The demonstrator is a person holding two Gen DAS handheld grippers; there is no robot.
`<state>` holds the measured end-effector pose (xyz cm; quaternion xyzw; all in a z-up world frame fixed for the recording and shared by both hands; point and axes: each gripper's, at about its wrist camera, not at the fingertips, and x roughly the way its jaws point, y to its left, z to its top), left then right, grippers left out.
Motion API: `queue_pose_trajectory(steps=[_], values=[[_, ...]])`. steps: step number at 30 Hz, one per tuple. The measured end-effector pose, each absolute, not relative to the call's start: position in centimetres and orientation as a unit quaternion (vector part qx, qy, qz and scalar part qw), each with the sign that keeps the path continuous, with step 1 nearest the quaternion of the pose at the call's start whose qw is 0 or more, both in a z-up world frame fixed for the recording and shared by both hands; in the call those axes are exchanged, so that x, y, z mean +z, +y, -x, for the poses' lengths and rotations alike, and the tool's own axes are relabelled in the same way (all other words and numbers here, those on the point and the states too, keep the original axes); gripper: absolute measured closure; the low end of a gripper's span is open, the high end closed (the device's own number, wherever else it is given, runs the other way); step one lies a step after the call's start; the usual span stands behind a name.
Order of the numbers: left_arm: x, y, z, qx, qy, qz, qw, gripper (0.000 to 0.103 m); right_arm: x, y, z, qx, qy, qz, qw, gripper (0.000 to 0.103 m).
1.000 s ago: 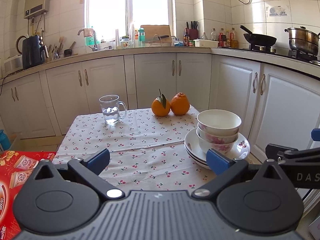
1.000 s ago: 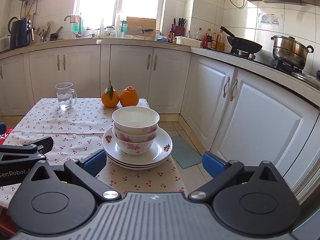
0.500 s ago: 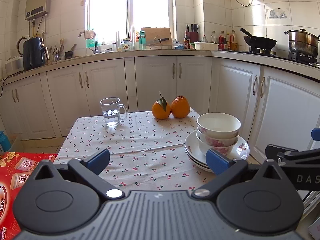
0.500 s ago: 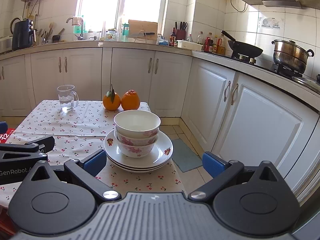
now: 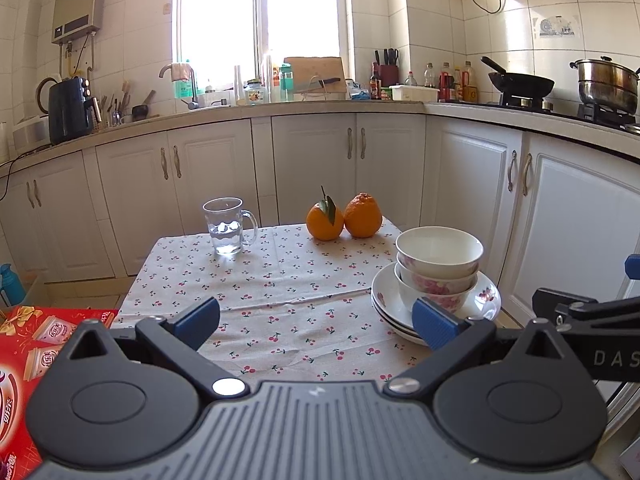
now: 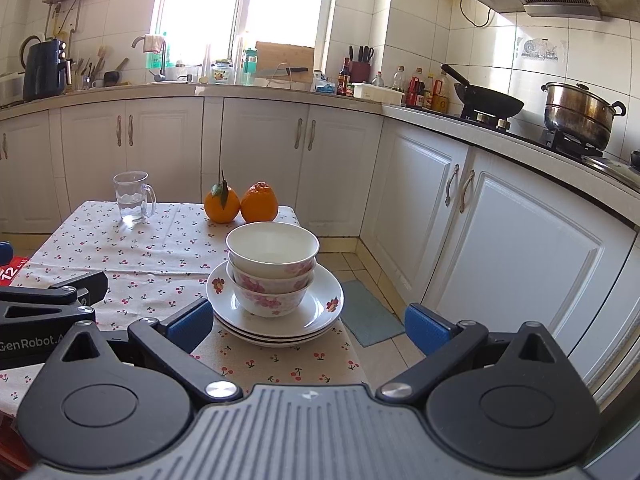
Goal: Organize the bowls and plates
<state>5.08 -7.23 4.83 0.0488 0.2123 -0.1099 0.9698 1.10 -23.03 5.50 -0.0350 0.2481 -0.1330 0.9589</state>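
Observation:
Three white bowls with pink flowers are nested on a stack of flowered plates at the right edge of the table. The stack also shows in the left wrist view, bowls on plates. My left gripper is open and empty above the near table edge, left of the stack. My right gripper is open and empty, just in front of the stack. Its side shows in the left wrist view.
A glass mug of water and two oranges stand at the far side of the table. A red box lies to the left. White cabinets and a floor mat are to the right.
Both grippers have drawn back and tilted up a little, so the stack sits lower and smaller in view. Their jaws stay open.

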Motion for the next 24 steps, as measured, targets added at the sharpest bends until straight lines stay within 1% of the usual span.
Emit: queue_pose_trajectory(steps=[24], values=[[4.81, -6.81, -5.39, -0.118, 0.213, -0.042, 0.969, 0.001, 5.55, -22.83, -1.11, -0.128, 0.249, 0.042, 0.959, 0.000]])
